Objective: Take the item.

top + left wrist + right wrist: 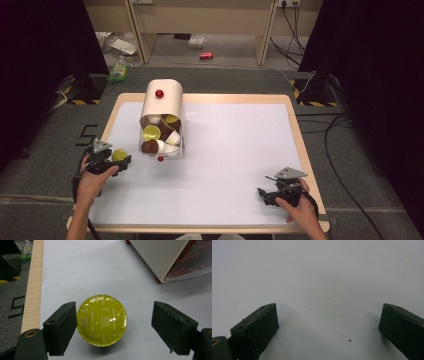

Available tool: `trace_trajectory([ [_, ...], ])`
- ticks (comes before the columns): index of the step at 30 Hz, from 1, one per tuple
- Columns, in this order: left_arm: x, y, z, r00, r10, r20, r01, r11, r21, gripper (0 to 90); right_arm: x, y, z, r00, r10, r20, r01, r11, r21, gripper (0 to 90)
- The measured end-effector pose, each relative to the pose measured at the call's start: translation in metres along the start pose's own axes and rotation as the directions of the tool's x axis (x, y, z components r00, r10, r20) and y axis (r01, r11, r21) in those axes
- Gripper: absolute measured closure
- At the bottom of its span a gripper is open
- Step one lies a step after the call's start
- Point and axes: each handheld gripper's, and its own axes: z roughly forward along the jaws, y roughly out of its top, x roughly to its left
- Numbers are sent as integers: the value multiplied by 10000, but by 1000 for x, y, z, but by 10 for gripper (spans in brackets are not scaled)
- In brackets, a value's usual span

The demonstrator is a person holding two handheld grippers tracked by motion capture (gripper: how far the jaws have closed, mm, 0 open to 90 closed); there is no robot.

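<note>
Right now your left gripper [113,327] is standing spread around the yellow capsule [101,320] on the white mat [235,150], only one pad brushing it, so lifting off carelessly risks nudging it sideways, while your right gripper [328,330] is idling open.

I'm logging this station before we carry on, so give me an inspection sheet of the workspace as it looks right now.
Surface: white mat on a wood-edged table, a few dark specks.
Job's things: yellow cappuccino capsule on the mat; tipped cream container spilling yellow, brown and white capsules.
Clutter: nothing seen on the mat.
Grippers: left hand-held gripper open, capsule between the jaws, close to one, clear of the other; right hand-held gripper open, nothing between.
Cables: one trails from each gripper; more on the floor at right.
Surroundings: red can and litter on the floor beyond.
</note>
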Motion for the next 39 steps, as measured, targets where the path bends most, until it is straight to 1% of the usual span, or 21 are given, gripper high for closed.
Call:
trace_trajectory([
  [4,-3,0,-4,9999,106,-18,-106,9999,-41,204,0,0,0,10000,1,-1,-1,10000,0,30],
  [14,-12,-2,-10,9996,260,107,-259,9996,-93,196,0,0,0,10000,5,-5,-5,10000,2,30],
  [19,-16,-1,-16,9993,346,140,-343,9991,-240,194,0,0,0,10000,4,-1,-4,10000,2,30],
  [24,-19,0,-23,9986,495,185,-490,9984,-275,193,0,0,0,10000,1,-1,-1,10000,2,30],
  [32,-24,-6,-31,9982,477,351,-463,9982,-389,192,0,0,0,10000,0,5,0,10000,2,30],
  [34,-26,-7,-32,9978,555,368,-540,9977,-401,192,0,0,0,10000,0,3,0,10000,5,30],
  [38,-29,-10,-34,9975,559,439,-539,9975,-467,191,0,0,0,10000,0,5,0,10000,5,30],
  [39,-29,-11,-34,9976,504,485,-480,9976,-493,180,0,0,0,10000,1,5,-1,10000,6,30],
])
